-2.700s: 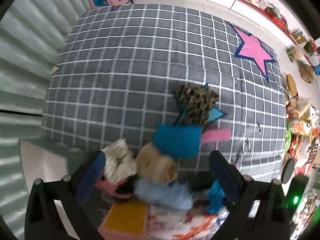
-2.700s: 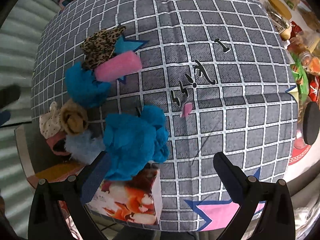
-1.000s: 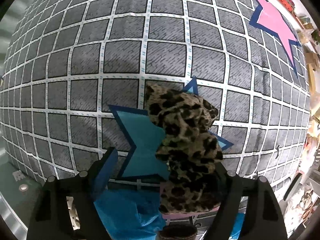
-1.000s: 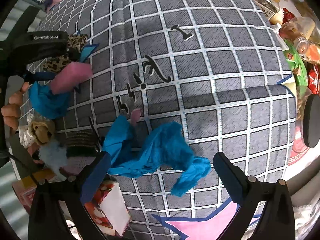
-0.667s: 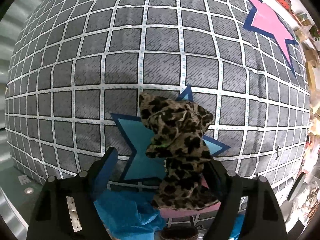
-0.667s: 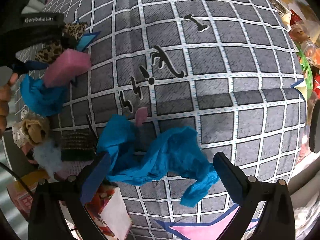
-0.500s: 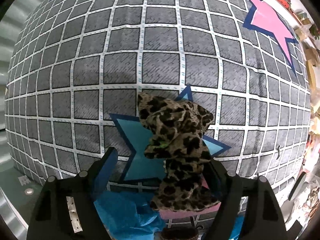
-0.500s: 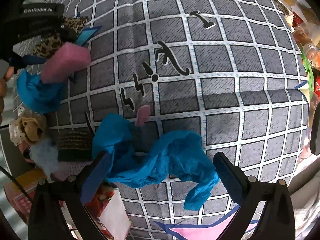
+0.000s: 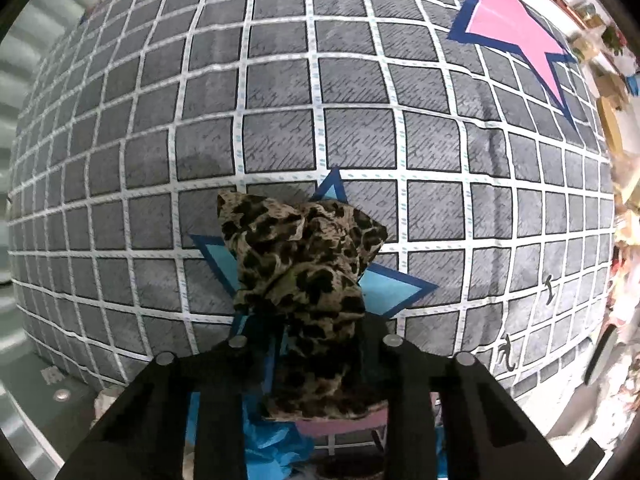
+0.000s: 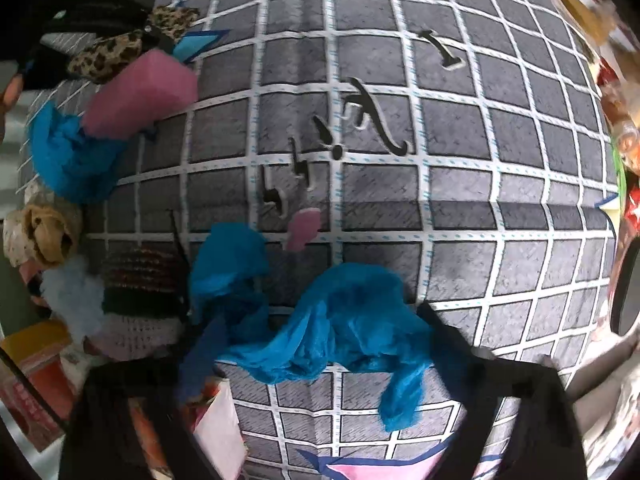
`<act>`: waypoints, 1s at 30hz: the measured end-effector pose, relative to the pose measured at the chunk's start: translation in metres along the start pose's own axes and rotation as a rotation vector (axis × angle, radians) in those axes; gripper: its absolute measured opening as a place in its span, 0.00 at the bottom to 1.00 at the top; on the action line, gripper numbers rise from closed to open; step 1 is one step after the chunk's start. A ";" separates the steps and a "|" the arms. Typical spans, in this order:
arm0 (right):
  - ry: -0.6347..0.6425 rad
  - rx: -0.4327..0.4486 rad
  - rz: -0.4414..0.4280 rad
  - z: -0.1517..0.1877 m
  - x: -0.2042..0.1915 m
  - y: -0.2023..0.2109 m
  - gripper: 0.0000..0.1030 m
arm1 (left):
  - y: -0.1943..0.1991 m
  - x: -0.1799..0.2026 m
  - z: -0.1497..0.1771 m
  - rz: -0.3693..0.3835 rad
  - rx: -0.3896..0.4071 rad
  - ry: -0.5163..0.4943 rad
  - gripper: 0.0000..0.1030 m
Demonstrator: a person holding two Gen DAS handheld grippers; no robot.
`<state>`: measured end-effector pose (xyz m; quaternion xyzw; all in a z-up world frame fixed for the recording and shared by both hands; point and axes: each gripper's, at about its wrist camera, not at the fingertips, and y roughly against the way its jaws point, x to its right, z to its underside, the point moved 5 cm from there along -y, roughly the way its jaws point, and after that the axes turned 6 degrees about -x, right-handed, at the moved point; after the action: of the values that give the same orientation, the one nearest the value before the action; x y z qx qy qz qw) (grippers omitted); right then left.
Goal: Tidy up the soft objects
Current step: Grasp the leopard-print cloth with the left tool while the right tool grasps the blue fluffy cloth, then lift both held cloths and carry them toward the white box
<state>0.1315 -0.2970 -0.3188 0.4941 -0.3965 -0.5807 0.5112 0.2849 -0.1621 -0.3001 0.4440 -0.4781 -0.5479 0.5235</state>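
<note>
Soft items [image 10: 60, 236] crowd the left edge; the checked cover [image 10: 500, 260] lies bare to the right.

A grey cloth [image 10: 460, 168] with a white grid is spread over the surface and fills both views. A pink star [image 9: 516, 28] is printed on it at the upper right of the left wrist view, and black marks [image 10: 340, 136] in the middle of the right wrist view. On the cloth, a crumpled blue cloth [image 10: 320, 328] is seen at the lower middle, a pink block [image 10: 140, 92] at the upper left, another blue cloth [image 10: 68, 156] just below it, and a small pink scrap [image 10: 304, 226] near the centre.
</note>
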 end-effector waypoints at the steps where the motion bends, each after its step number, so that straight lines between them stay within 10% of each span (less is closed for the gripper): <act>1: 0.009 0.005 0.015 0.002 -0.004 0.001 0.57 | 0.003 0.005 0.000 -0.006 0.007 -0.004 0.27; 3: 0.036 0.027 0.032 0.006 -0.008 0.010 0.36 | 0.010 0.012 0.001 -0.006 0.022 -0.004 0.27; 7: 0.038 0.045 -0.008 0.008 -0.013 0.021 0.26 | 0.030 0.027 0.002 -0.004 0.059 -0.008 0.27; 26: -0.067 0.109 -0.210 0.019 0.012 0.077 0.26 | 0.141 0.061 0.061 0.116 0.172 -0.005 0.27; 27: -0.068 0.098 -0.234 0.021 0.019 0.078 0.29 | 0.144 0.058 0.067 0.114 0.171 -0.005 0.27; 30: -0.039 0.066 -0.227 0.042 0.028 0.084 0.78 | 0.150 0.042 0.090 0.114 0.171 -0.010 0.27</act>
<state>0.1077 -0.3405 -0.2342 0.5409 -0.3671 -0.6310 0.4178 0.2162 -0.1977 -0.1378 0.4563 -0.5501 -0.4768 0.5117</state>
